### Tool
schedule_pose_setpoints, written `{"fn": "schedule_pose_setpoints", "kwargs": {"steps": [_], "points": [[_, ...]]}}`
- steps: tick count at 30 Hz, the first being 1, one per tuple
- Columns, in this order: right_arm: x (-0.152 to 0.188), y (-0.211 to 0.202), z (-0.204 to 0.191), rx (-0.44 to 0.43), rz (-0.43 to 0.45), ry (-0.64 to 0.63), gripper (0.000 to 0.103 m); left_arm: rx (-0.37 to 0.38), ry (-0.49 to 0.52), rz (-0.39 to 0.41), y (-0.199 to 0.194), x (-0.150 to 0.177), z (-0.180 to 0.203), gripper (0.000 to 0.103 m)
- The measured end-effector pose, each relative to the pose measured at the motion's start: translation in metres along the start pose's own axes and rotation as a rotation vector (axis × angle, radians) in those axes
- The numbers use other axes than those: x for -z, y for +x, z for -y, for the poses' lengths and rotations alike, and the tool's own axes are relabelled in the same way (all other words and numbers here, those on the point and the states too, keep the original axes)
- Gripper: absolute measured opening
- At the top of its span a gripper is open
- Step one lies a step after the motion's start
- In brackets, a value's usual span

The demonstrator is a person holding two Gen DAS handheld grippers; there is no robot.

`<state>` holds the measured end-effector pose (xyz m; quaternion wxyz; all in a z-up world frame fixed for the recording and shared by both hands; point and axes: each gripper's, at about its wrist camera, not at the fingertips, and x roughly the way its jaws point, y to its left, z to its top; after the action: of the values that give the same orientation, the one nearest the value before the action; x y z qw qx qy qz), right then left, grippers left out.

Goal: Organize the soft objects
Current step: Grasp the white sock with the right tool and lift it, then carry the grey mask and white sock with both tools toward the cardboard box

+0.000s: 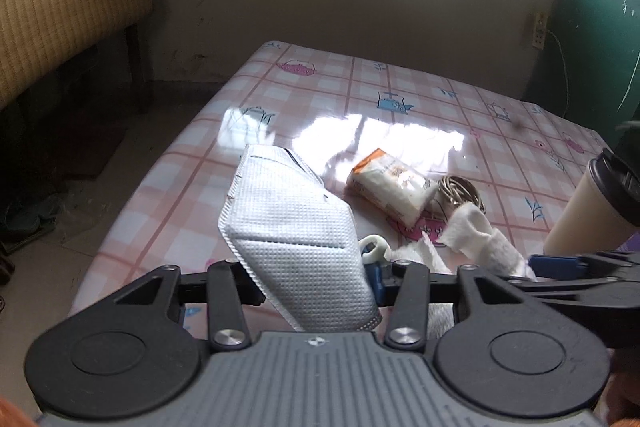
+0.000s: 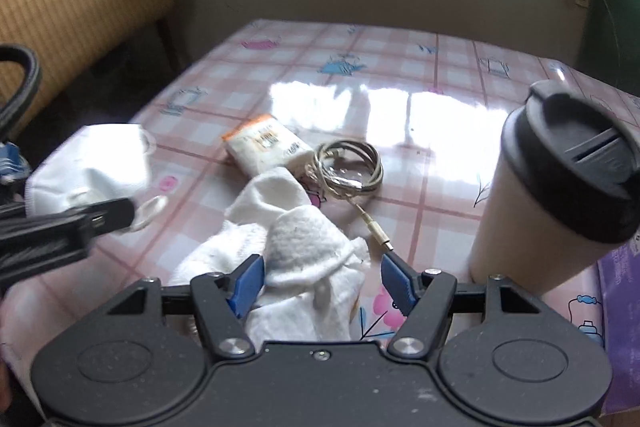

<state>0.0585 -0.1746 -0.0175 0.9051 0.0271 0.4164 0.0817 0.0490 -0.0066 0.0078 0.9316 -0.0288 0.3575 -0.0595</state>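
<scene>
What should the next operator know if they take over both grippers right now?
Left gripper: shut on the white face mask, lifted off the table.
Right gripper: open, jaws on either side of the white sock, which lies on the table; pads not pressing yet.
Tissue pack lies flat mid-table, beside the coiled cable. Lidded cup stands upright at the right.
Done: mask picked up.
Left: place the mask, grip and move the sock, probably the tissue pack too. No collection spot is visible.
</scene>
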Motion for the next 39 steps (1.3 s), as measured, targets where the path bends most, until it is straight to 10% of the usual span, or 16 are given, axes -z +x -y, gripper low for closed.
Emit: {"fn": "schedule_pose_setpoints", "kwargs": {"steps": [5, 15, 39], "points": [[0.001, -0.005, 0.007, -0.019, 0.025, 0.037, 0.031, 0.009, -0.008, 0.005, -0.007, -0.001, 0.003, 0.047], [-0.025, -0.083, 0.018, -0.086, 0.189, 0.028, 0.031, 0.016, 0.023, 0.068, -0.03, -0.022, 0.023, 0.047], [-0.045, -0.117, 0.032, -0.165, 0.236, 0.037, 0.031, 0.019, 0.093, 0.125, -0.047, -0.06, 0.056, 0.047]]}}
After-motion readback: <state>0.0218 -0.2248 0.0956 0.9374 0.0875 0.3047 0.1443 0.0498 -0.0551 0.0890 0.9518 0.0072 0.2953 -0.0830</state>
